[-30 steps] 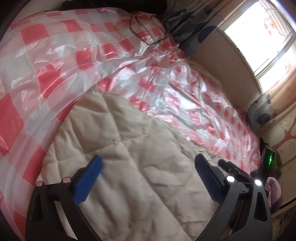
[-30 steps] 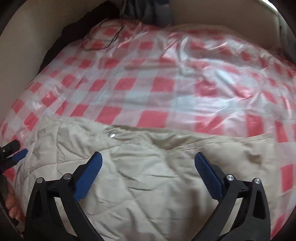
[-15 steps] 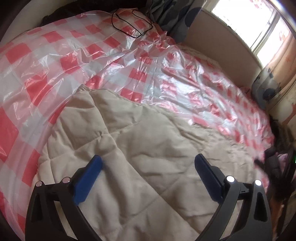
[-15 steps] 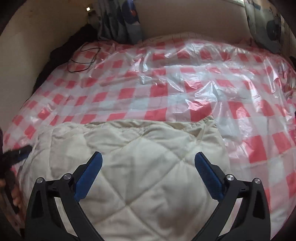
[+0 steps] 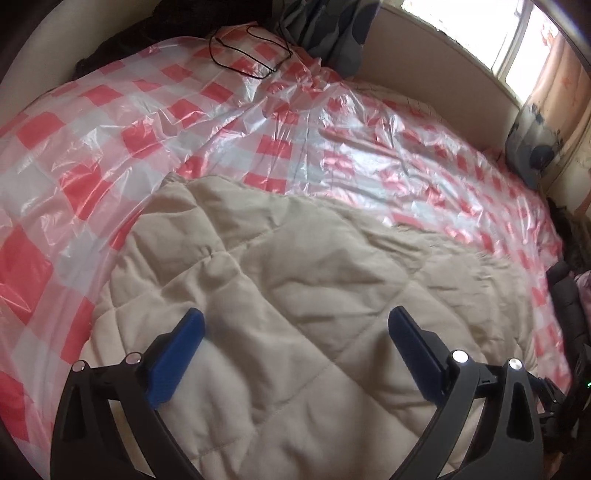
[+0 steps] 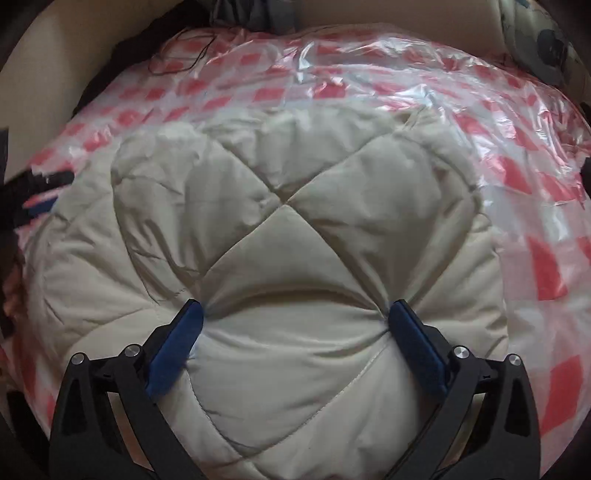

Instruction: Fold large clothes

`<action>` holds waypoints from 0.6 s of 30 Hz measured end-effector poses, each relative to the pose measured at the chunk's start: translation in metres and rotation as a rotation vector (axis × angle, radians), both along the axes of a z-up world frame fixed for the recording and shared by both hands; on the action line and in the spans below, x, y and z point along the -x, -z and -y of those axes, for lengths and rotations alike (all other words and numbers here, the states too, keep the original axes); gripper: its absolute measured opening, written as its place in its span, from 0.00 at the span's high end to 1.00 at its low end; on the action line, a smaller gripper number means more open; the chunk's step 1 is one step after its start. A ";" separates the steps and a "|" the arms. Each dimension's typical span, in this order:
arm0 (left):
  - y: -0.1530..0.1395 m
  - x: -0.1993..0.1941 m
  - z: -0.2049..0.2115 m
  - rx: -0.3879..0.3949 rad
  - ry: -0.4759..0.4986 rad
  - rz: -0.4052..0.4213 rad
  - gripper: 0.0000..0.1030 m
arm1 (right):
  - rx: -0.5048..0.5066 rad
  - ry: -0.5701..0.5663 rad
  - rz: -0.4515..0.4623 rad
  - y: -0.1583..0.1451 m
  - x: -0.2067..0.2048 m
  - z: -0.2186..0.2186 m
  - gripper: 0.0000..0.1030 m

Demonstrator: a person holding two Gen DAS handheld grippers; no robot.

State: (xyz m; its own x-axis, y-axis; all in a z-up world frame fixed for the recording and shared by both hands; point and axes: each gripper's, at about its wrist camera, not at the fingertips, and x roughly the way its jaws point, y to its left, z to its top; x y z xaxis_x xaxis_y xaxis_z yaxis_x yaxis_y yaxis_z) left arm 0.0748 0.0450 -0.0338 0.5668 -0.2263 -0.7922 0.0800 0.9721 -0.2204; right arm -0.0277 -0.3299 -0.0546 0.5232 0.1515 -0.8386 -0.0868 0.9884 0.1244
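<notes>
We see the quilted garment [image 5: 295, 295] lying on the plastic sheet [image 5: 110, 122], which spreads beyond it to the left, right and far side. A cable [image 5: 251, 51] lies on the sheet's far end, near bunched fabric [image 5: 328, 29]. A cushion [image 5: 532, 151] sits at the far right, under the window [image 5: 480, 22].
</notes>
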 end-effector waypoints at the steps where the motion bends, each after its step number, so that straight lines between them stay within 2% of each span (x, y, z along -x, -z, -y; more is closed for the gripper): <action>1: 0.001 0.001 0.002 -0.023 0.006 0.004 0.07 | -0.003 0.005 -0.027 -0.005 -0.004 0.000 0.06; 2: 0.000 0.004 0.003 -0.038 0.009 0.006 0.07 | -0.008 0.029 -0.056 -0.015 -0.009 0.001 0.06; 3: -0.002 0.008 0.003 -0.052 0.015 0.016 0.07 | -0.031 0.043 -0.016 -0.033 -0.008 -0.001 0.06; 5: -0.008 0.016 0.005 -0.085 0.039 0.043 0.07 | -0.070 -0.028 0.116 -0.065 -0.004 -0.021 0.06; 8: -0.011 0.029 0.003 -0.168 0.069 0.079 0.07 | -0.073 -0.164 0.161 -0.085 -0.020 -0.069 0.06; 10: -0.009 0.034 -0.002 -0.188 0.078 0.076 0.07 | -0.063 -0.220 0.140 -0.076 -0.037 -0.102 0.06; 12: -0.008 0.036 -0.008 -0.190 0.080 0.069 0.07 | 0.009 -0.231 -0.018 -0.028 -0.064 -0.130 0.06; 13: -0.007 0.038 -0.011 -0.198 0.081 0.068 0.07 | 0.043 -0.239 -0.044 -0.008 -0.068 -0.139 0.05; 15: -0.010 0.042 -0.014 -0.216 0.083 0.086 0.07 | 0.023 -0.220 -0.051 -0.010 -0.065 -0.138 0.06; 16: -0.013 0.045 -0.015 -0.219 0.087 0.099 0.07 | -0.011 -0.201 -0.035 -0.024 -0.062 -0.135 0.06; 18: -0.020 0.052 -0.015 -0.224 0.095 0.128 0.07 | -0.070 -0.194 0.089 -0.054 -0.050 -0.131 0.06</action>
State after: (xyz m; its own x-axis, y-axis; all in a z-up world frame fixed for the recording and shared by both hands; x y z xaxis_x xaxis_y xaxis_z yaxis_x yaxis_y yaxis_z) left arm 0.0232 0.0597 -0.0139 0.6500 -0.1107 -0.7519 0.1867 0.9823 0.0168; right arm 0.0226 -0.1990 -0.0009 0.5498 0.3129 -0.7744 -0.2878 0.9414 0.1761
